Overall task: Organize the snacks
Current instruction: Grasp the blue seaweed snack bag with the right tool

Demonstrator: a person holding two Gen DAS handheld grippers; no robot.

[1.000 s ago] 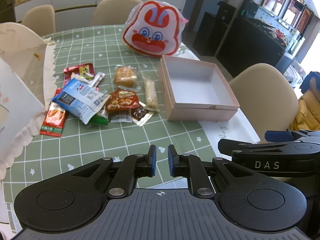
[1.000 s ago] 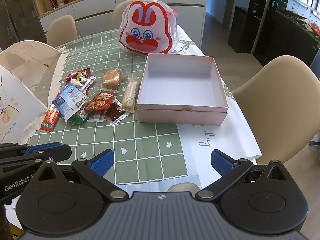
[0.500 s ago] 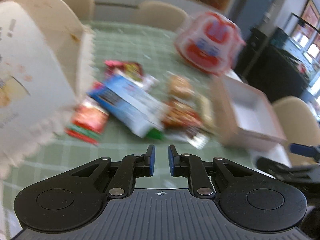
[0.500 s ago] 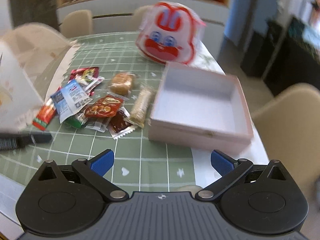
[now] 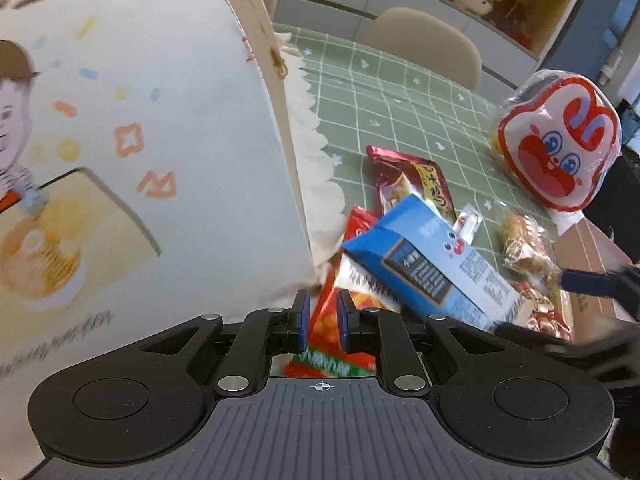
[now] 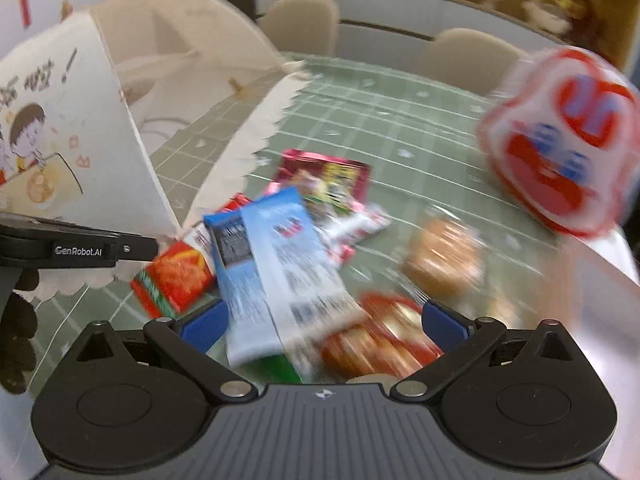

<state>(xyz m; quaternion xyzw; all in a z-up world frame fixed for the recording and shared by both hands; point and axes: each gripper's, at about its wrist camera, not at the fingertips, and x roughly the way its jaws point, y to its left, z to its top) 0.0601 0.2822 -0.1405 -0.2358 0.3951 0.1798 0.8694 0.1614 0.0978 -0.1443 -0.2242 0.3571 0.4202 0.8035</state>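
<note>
My left gripper point(image 5: 322, 322) hangs over the near end of the red-and-green sachet point(image 5: 332, 312), jaws nearly together and holding nothing — the sachet lies on the table point(image 5: 400, 92) beneath them. My right gripper point(image 6: 322, 322) stands wide apart over the blue packet point(image 6: 272, 264), which overlaps the heap at my twelve o'clock; the rabbit-faced bag point(image 6: 560, 140) sits at two o'clock, the white paper bag point(image 5: 140, 140) at ten. These packets look light, thin and crinkly, probably slippery; I judge a crimped end seam the safest hold, since the soft middle could crush.
</note>
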